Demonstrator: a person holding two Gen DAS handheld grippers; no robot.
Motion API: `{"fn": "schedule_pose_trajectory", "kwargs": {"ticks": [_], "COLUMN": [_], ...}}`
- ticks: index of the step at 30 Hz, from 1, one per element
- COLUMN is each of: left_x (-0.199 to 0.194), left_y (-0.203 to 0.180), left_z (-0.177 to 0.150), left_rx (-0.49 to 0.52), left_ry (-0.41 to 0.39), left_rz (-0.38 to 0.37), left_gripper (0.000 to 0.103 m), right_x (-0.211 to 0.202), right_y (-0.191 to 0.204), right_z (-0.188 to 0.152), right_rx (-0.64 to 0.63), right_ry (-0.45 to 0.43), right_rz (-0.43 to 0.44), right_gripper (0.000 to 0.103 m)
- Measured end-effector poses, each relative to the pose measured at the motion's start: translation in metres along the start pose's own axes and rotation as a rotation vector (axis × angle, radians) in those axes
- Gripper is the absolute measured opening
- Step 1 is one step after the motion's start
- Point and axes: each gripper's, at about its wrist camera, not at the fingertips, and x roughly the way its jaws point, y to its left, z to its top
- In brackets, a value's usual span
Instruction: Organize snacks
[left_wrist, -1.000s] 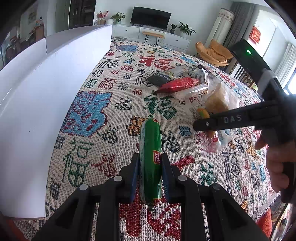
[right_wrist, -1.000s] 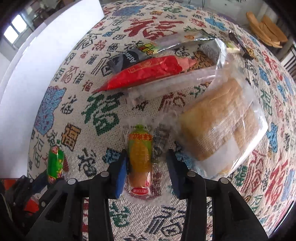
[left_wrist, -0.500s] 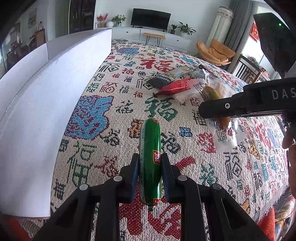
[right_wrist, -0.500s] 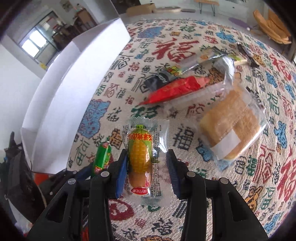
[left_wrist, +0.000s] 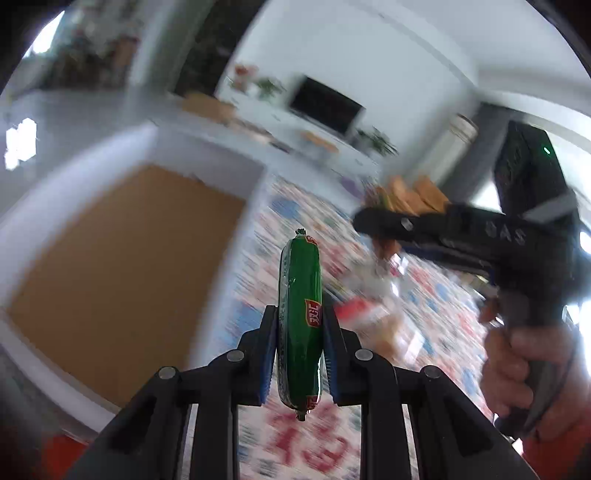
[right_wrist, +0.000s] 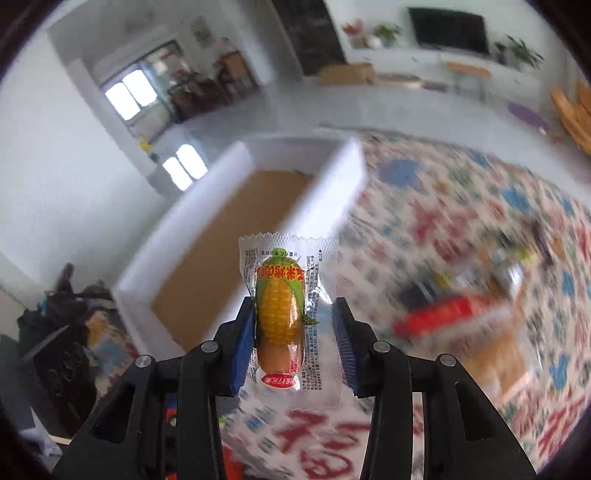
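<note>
My left gripper (left_wrist: 300, 350) is shut on a green sausage stick (left_wrist: 300, 295) and holds it in the air, pointing forward. My right gripper (right_wrist: 293, 343) is shut on a clear packet with a corn-shaped snack (right_wrist: 282, 314), also lifted. The right gripper also shows in the left wrist view (left_wrist: 461, 236), high on the right, with the snack hanging under it. A white box with a brown cardboard floor (left_wrist: 122, 258) lies to the left; it also shows in the right wrist view (right_wrist: 236, 251), ahead and below.
The table has a cloth printed with coloured characters (right_wrist: 461, 221). Several other snacks lie on it at the right, among them a red packet (right_wrist: 439, 317) and a bread pack (right_wrist: 502, 362), all blurred. A living room with a TV (right_wrist: 448, 26) is behind.
Both grippers have risen off the cloth with their snacks and swung left toward the white box, whose brown floor now shows. The views are blurred by motion.
</note>
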Motion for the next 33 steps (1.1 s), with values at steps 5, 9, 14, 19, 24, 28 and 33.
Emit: {"fn": "schedule_pose_trajectory", "kwargs": {"ticks": [5, 9, 14, 19, 24, 28, 33], "left_x": [0.005, 0.012, 0.039, 0.099, 0.098, 0.082, 0.082], "left_y": [0.067, 0.083, 0.039, -0.013, -0.047, -0.051, -0.05], "left_z": [0.033, 0.022, 0.015, -0.003, -0.04, -0.052, -0.051], "left_rx": [-0.034, -0.049, 0.121, 0.295, 0.436, 0.417, 0.409], "left_ry": [-0.032, -0.047, -0.074, 0.052, 0.053, 0.03, 0.053], "left_rz": [0.29, 0.382, 0.297, 0.29, 0.337, 0.314, 0.304], "left_gripper": [0.09, 0.089, 0.09, 0.09, 0.089, 0.089, 0.09], "right_x": [0.044, 0.037, 0.003, -0.03, -0.08, -0.096, -0.09], "right_y": [0.055, 0.044, -0.03, -0.162, -0.271, -0.314, -0.321], "right_z": [0.04, 0.031, -0.016, -0.092, -0.178, -0.222, -0.238], "right_rx": [-0.013, 0.009, 0.015, 0.133, 0.259, 0.292, 0.306], "right_ry": [-0.027, -0.083, -0.157, -0.159, -0.143, -0.095, -0.111], "right_rz": [0.102, 0.103, -0.098, -0.421, -0.676, -0.731, -0.687], "right_gripper": [0.065, 0.069, 0.073, 0.073, 0.073, 0.073, 0.073]}}
